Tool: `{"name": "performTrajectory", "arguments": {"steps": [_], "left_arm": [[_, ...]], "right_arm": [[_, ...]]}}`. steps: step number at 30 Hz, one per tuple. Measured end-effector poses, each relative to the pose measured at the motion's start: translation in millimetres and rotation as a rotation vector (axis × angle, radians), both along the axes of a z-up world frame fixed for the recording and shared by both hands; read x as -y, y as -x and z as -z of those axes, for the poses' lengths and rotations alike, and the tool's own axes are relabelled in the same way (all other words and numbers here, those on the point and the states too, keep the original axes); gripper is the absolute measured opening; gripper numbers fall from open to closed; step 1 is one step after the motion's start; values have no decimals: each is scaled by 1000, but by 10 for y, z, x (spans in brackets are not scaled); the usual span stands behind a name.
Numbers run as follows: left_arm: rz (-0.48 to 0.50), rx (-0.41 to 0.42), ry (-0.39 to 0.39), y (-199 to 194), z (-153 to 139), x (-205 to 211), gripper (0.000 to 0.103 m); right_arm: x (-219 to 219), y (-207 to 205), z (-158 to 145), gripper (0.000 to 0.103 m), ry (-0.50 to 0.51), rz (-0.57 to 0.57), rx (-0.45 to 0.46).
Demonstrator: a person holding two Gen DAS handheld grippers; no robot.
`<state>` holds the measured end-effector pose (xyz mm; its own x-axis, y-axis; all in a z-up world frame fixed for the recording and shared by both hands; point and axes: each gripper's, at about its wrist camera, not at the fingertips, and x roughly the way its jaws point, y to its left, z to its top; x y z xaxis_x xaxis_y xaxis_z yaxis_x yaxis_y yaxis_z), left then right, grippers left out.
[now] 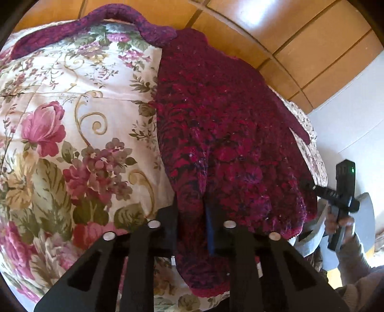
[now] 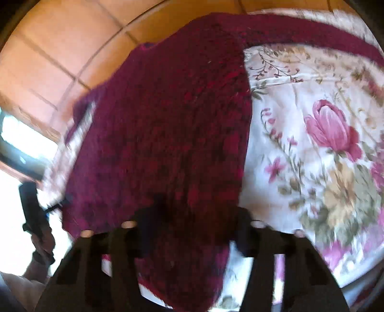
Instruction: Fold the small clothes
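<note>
Your dark red knitted sweater (image 1: 216,134) lies spread on the cream bedcover printed with pink roses (image 1: 72,124), its hem toward you and one sleeve trailing over the far edge. Your left gripper (image 1: 192,216) is pinched narrow on a fold of the hem. Your right gripper (image 2: 194,216) — badly blurred — has hem knit bunched between its nearly closed fingers.

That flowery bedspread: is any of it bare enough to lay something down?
Yes. The floral bedspread is bare between the dark red knitted garment and its purple strap. The garment's near edge is crowded: left gripper and right gripper both pinch it.
</note>
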<state>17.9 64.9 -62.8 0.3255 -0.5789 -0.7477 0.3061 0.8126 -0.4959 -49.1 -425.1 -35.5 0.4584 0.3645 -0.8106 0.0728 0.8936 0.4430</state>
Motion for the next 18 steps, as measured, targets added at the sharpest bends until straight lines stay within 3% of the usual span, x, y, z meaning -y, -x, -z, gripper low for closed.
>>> {"name": "performTrajectory", "arguments": {"steps": [4,8,10,12,14,18], "left_arm": [[-3,28,31,184,-86,-42,13],[-8,9,16,310,-20,10,14],[9,2,3,277,-49,37,19],[-18,5,28,205,-121,-59,40],[-92,35,51,85,-241,-255,56],[-343,32,101,-353,-336,-854,58]], "right_arm": [[65,171,-347,15,61,-44,84],[146,166,-213,16,132,-50,21],[208,127,-154,27,124,-32,1],[225,99,-227,64,123,20,36],[322,72,-397,73,153,70,100],[255,-161,-563,85,126,107,189]]}}
